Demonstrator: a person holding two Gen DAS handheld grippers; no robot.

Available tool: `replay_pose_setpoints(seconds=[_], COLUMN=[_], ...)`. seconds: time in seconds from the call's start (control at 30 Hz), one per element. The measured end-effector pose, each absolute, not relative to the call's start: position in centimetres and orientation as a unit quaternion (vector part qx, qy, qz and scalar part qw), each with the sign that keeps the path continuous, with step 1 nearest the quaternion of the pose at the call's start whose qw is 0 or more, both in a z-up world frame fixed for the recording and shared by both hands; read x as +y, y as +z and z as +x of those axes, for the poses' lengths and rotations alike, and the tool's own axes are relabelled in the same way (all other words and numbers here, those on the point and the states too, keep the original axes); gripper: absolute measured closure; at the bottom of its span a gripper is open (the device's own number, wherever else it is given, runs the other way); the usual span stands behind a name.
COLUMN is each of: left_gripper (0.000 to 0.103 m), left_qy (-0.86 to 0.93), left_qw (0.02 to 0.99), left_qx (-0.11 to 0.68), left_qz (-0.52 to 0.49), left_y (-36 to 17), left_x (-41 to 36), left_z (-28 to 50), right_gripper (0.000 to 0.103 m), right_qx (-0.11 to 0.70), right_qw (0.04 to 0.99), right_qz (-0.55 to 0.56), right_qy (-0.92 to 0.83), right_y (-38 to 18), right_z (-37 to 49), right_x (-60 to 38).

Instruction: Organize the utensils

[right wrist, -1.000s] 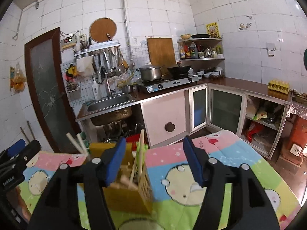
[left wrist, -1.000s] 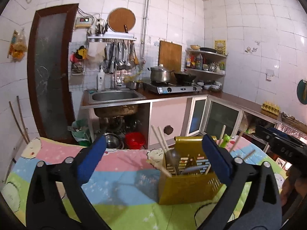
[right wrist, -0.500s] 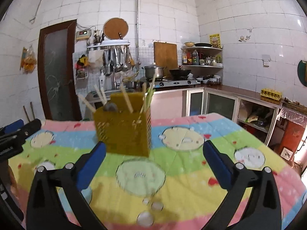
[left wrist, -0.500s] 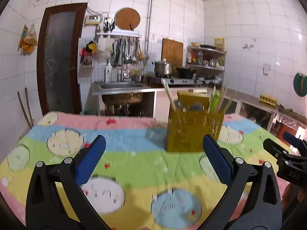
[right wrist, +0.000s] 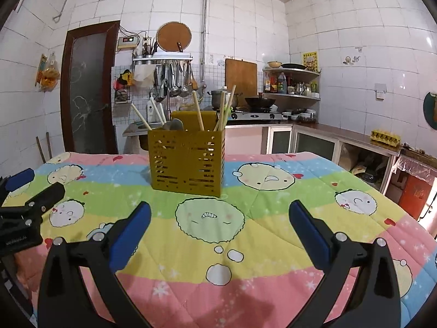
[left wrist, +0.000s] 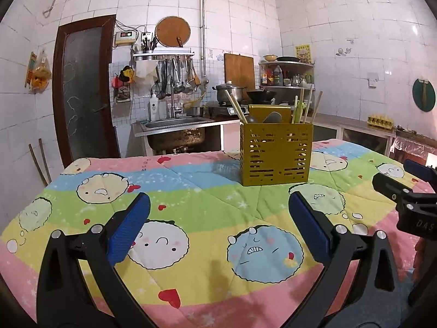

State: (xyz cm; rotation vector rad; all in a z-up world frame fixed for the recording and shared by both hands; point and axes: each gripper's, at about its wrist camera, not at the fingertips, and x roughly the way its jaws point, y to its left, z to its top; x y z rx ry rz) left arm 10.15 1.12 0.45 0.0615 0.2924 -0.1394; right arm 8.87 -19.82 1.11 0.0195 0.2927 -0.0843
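Observation:
A yellow slotted utensil holder (left wrist: 275,154) stands upright on the cartoon-print tablecloth (left wrist: 191,205), also in the right wrist view (right wrist: 187,160). It holds several wooden chopsticks (right wrist: 198,113), spoons (left wrist: 271,117) and a green utensil (left wrist: 299,109). My left gripper (left wrist: 218,229) is open and empty, low over the cloth, well short of the holder. My right gripper (right wrist: 218,231) is open and empty, also near the front of the table. Each gripper shows at the edge of the other's view.
Behind the table are a steel sink (left wrist: 174,123), a hanging utensil rack (right wrist: 166,79), a stove with pots (right wrist: 254,109), corner shelves and a counter with an egg tray (right wrist: 385,136). A dark door (left wrist: 82,90) is at the back left.
Both grippers have pulled back and down from above the holder to the table's near side. The holder now stands farther away. Both stay open.

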Motion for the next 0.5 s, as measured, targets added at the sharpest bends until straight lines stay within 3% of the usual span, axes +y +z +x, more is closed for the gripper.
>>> replay_pose_setpoints(seconds=[0.5], left_gripper=[0.005], left_qy=[-0.073], left_qw=[0.987], left_qx=[0.135], left_qz=[0.036], left_y=[0.09], left_x=[1.07], left_z=[9.35], right_gripper=[0.004], right_qx=[0.130], right_qw=[0.990], right_qz=[0.017], right_qy=[-0.050], right_y=[0.86], right_z=[7.97], right_x=[-20.19])
